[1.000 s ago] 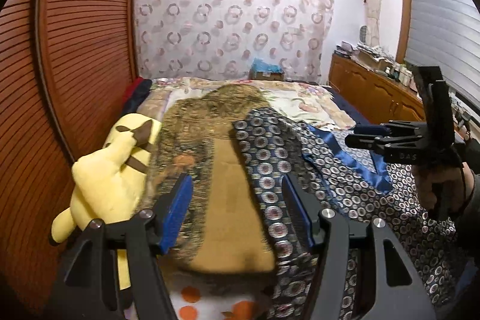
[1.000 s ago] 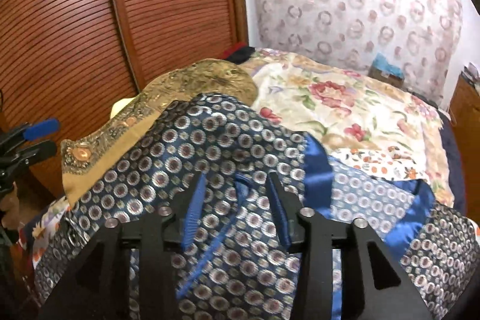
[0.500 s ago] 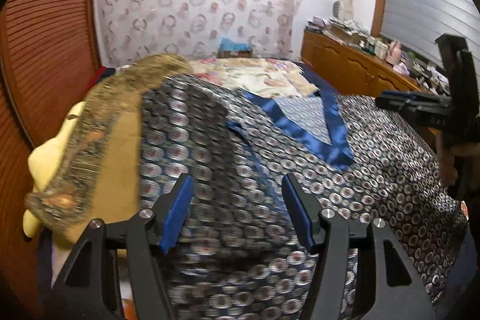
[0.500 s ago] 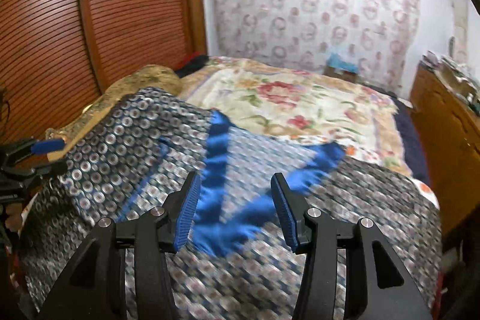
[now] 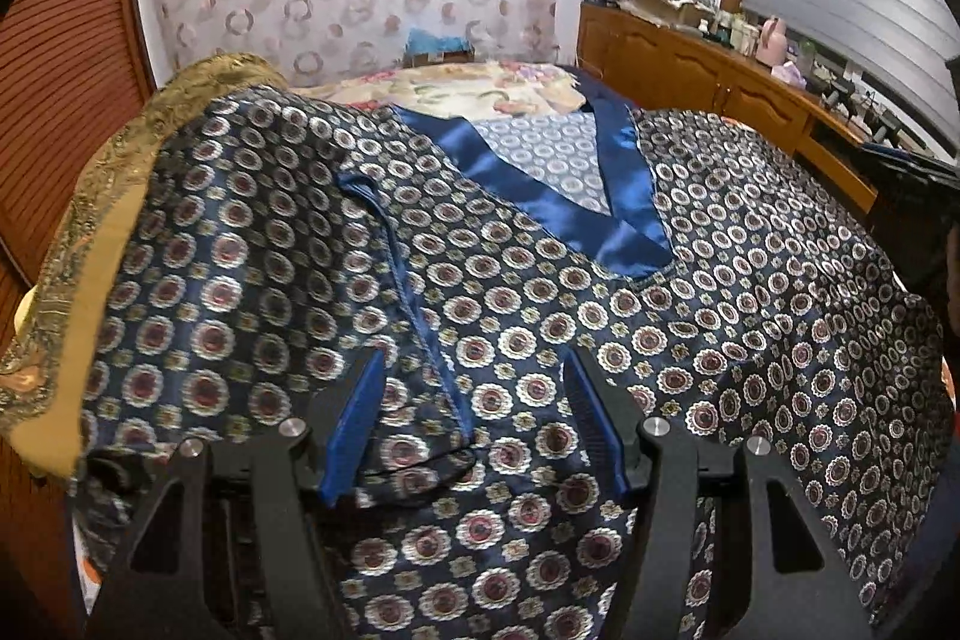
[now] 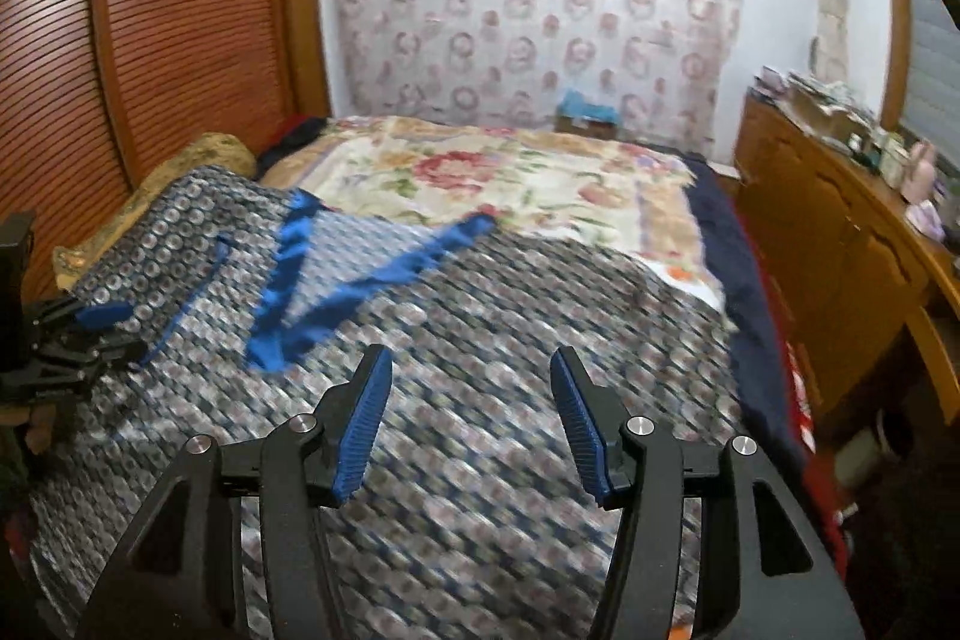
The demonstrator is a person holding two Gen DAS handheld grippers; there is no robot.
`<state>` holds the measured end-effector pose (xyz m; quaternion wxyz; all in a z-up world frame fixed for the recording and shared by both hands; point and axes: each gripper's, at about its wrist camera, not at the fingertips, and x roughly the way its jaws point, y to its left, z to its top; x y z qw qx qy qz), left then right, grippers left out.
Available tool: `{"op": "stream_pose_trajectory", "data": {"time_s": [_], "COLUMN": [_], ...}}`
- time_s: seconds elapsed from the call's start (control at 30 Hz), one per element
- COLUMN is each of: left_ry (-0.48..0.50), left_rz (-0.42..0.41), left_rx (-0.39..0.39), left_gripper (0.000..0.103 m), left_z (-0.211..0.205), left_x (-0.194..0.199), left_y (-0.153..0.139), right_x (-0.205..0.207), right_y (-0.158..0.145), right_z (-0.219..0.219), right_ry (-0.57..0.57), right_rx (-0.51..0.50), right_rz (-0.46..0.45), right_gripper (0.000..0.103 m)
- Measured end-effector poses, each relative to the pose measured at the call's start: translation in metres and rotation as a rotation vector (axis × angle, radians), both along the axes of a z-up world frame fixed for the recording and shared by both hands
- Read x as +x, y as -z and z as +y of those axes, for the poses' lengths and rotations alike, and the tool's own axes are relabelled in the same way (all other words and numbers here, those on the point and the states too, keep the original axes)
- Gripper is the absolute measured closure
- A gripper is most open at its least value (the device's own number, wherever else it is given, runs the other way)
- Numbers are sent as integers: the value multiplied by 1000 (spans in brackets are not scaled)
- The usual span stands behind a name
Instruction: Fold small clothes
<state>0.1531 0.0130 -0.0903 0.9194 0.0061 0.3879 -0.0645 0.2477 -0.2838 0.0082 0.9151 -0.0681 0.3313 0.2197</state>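
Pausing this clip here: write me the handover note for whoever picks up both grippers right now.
Left gripper: open, holding nothing, low over the near left part of the robe.
Right gripper: open, holding nothing, over the robe's near right part; that view is motion-blurred.
Robe: spread across the bed, blue satin collar facing up, in a V. A gold cloth shows under its left edge.
Done: the robe looks laid out roughly flat; no fold is visible.
Left: all the folding. Probably start by gripping a side edge and bringing it toward the middle.
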Motion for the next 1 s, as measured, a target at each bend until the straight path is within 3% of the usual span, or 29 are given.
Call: {"op": "stream_pose_trajectory", "data": {"time_s": [0.4, 0.67, 0.9, 1.0], "left_ry": [40, 72, 111, 118], "left_rz": [55, 68, 86, 91], "left_rx": [27, 43, 46, 45], "left_gripper": [42, 41, 19, 15], "left_z": [-15, -21, -29, -30], "left_x": [14, 17, 19, 19], "left_y": [13, 17, 19, 19], "right_x": [1, 2, -2, -4], "right_y": [43, 59, 70, 74], "right_z": [-92, -125, -138, -141], "right_ry": [143, 195, 185, 176], "right_rx": [-71, -43, -10, 10], "right_rz": [106, 153, 204, 220], "right_gripper": [47, 47, 47, 49]}}
